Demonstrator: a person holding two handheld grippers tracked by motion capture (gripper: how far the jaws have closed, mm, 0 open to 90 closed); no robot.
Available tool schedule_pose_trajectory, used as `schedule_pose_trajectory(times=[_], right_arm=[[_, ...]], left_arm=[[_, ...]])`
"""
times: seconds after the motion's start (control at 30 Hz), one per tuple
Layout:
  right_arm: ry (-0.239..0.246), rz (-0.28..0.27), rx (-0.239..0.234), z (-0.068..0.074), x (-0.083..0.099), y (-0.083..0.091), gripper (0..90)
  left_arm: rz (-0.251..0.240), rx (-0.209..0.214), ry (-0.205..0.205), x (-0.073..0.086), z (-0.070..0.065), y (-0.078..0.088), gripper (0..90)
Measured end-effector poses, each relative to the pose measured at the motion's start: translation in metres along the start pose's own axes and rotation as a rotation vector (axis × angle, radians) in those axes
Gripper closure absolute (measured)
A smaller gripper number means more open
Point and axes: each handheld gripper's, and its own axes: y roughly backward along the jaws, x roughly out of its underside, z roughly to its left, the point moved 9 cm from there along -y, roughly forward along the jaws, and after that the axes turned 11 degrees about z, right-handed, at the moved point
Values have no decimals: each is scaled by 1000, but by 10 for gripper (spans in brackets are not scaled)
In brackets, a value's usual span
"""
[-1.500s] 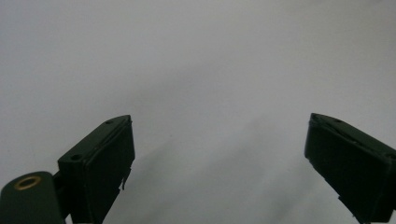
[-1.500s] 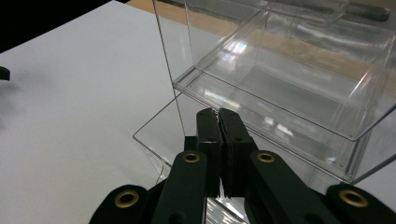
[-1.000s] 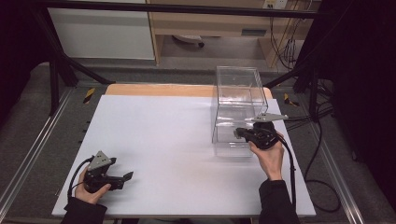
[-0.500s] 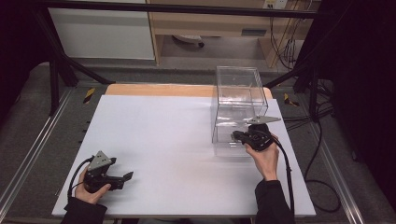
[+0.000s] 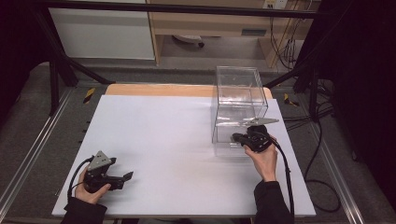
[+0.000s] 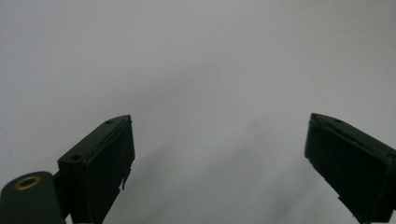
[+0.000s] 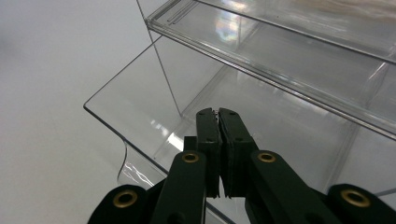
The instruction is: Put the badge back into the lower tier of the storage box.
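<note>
A clear plastic box (image 5: 240, 93) stands at the right of the white table top (image 5: 163, 130). At its base a clear tray (image 7: 135, 107) sticks out toward me, with a curved notch in its front wall. My right gripper (image 5: 236, 137) is at the box's front bottom. Its jaws are shut (image 7: 217, 113) and reach over the tray's front wall into the tray; I see nothing held between them. My left gripper (image 5: 128, 176) rests near the front left corner of the table. It is open (image 6: 219, 158) over bare white surface.
A bare wooden strip (image 5: 159, 89) runs along the table's far edge. Metal rails (image 5: 32, 154) flank the table on both sides. Cables (image 5: 317, 140) lie on the floor to the right. A shelf unit (image 5: 210, 23) stands behind the table.
My right gripper has shifted slightly left along the box's front. The left gripper has not moved.
</note>
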Motion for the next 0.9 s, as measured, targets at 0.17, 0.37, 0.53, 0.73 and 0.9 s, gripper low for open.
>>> schedule_pose_trajectory(times=[0.17, 0.37, 0.53, 0.73, 0.9], right_arm=[[1, -22, 5, -1, -2, 3, 841], [19, -74, 8, 2, -6, 17, 771], [15, -102, 1, 4, -7, 28, 683], [23, -134, 5, 8, -6, 42, 446], [11, -146, 9, 9, -5, 50, 264]], left_arm=[[0, 0, 0, 0, 0, 0, 80], [0, 0, 0, 0, 0, 0, 80], [1, 0, 0, 0, 0, 0, 80], [0, 0, 0, 0, 0, 0, 80], [1, 0, 0, 0, 0, 0, 79]])
